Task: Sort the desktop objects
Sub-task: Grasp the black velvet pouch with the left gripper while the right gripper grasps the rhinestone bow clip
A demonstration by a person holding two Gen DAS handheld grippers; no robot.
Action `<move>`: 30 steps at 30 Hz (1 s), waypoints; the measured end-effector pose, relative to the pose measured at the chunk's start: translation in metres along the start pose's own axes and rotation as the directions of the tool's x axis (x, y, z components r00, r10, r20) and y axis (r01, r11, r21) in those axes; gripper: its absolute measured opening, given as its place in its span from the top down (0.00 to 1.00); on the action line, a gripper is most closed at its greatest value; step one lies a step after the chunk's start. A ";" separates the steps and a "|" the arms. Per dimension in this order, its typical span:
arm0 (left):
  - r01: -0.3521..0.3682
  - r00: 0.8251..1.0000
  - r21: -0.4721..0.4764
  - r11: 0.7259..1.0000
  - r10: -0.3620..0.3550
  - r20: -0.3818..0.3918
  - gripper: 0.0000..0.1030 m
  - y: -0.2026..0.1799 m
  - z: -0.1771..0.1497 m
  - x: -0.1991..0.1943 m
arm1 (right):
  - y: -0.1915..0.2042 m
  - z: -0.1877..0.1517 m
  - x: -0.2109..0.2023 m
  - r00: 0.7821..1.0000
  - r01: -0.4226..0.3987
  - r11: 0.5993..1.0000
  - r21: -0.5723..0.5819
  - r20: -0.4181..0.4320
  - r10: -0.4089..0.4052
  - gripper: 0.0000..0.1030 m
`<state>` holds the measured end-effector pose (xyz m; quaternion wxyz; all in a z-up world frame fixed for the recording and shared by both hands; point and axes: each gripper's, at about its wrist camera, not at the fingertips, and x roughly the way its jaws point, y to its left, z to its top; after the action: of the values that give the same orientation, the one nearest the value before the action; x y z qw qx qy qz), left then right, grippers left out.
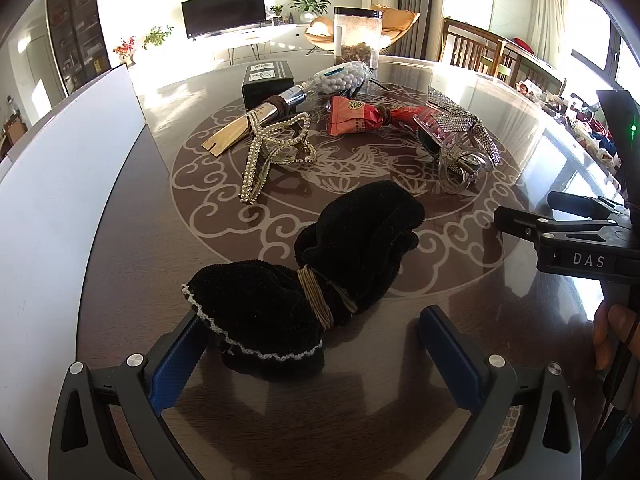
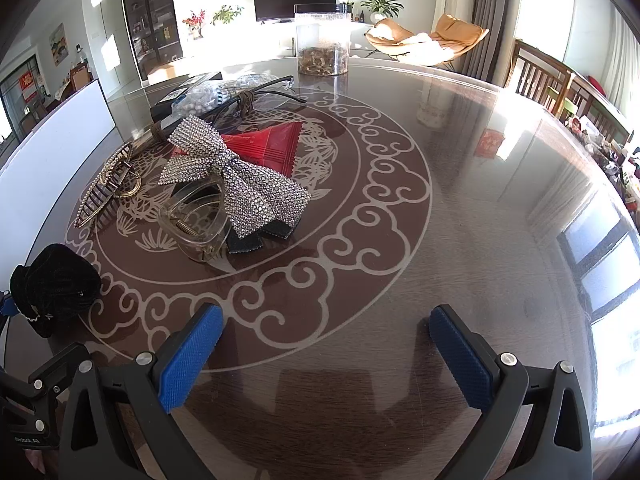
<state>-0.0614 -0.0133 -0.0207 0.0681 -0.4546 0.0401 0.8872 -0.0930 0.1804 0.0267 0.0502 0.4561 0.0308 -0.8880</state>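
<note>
Left gripper [image 1: 310,344]: low centre of the left wrist view, blue pads spread wide apart, gripping nothing; the left pad [image 1: 176,364] touches the lace-edged end of the black velvet bundle.
Black velvet bundle [image 1: 320,276]: lies on the table between and just ahead of the left fingers, tied in the middle with tan elastic bands [image 1: 320,296]; it shows again at the left edge of the right wrist view.
Right gripper [image 2: 326,354]: bottom centre of its own view, jaws apart over bare table, holding nothing.
Table [image 2: 480,200]: dark glossy top with a pale cloud-scroll circle.
Rhinestone bow clip [image 2: 236,180]: centre left of the right wrist view, resting on a clear claw clip [image 2: 196,220].
Red packet [image 2: 268,148]: just behind the bow.
Pearl hair claw [image 1: 272,148]: upper centre of the left wrist view, near a black box [image 1: 268,82].
Clear jar [image 2: 323,40]: top centre, at the table's far edge.
</note>
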 end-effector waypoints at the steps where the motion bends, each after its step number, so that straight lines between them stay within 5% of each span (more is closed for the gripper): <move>1: 0.000 1.000 0.000 1.000 0.000 0.000 0.00 0.000 0.000 0.000 | 0.000 0.000 0.000 1.000 0.000 1.000 0.000 0.000 0.000 0.00; 6: 0.022 1.000 0.029 0.999 -0.022 -0.013 0.00 0.001 0.001 -0.001 | -0.001 0.000 -0.001 1.000 -0.015 1.000 0.003 0.003 0.015 0.00; 9: 0.018 0.999 0.030 0.999 -0.017 -0.034 0.00 0.011 0.005 -0.001 | -0.005 -0.002 -0.006 0.989 -0.145 0.989 -0.035 0.013 0.145 0.00; 19: 0.014 1.000 0.145 0.989 -0.013 -0.012 0.00 0.008 0.024 0.011 | 0.041 0.057 0.015 0.966 -0.251 0.909 -0.333 -0.025 0.258 0.00; 20: 0.036 0.999 0.155 0.987 -0.036 -0.001 0.12 0.007 0.023 0.010 | 0.048 0.063 0.023 0.965 -0.260 0.898 -0.355 -0.062 0.255 0.00; 21: 0.074 0.997 0.150 0.986 -0.075 0.006 0.39 0.008 0.023 0.007 | 0.054 0.066 0.031 0.963 -0.268 0.888 -0.374 -0.093 0.252 0.00; 23: 0.095 0.995 0.110 0.989 -0.097 0.010 0.66 0.013 0.022 0.003 | 0.061 0.068 0.040 0.957 -0.289 0.873 -0.392 -0.139 0.254 0.04; 24: 0.102 0.995 0.090 0.991 -0.103 0.010 0.69 0.017 0.022 0.001 | 0.061 0.067 0.039 0.958 -0.287 0.875 -0.390 -0.142 0.251 0.13; 25: 0.126 0.992 0.064 0.990 -0.128 0.016 0.70 0.021 0.021 -0.001 | 0.060 0.066 0.037 0.960 -0.278 0.881 -0.382 -0.138 0.243 0.33; 30: 0.191 0.981 -0.036 0.981 -0.189 0.049 0.71 0.030 0.009 -0.025 | 0.042 0.049 0.010 0.948 -0.316 0.912 -0.260 -0.115 0.296 0.41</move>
<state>-0.0591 -0.0433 0.0049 0.1441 -0.4374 -0.0229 0.8873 -0.1330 0.1332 0.0468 0.2504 0.4759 0.0839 -0.8389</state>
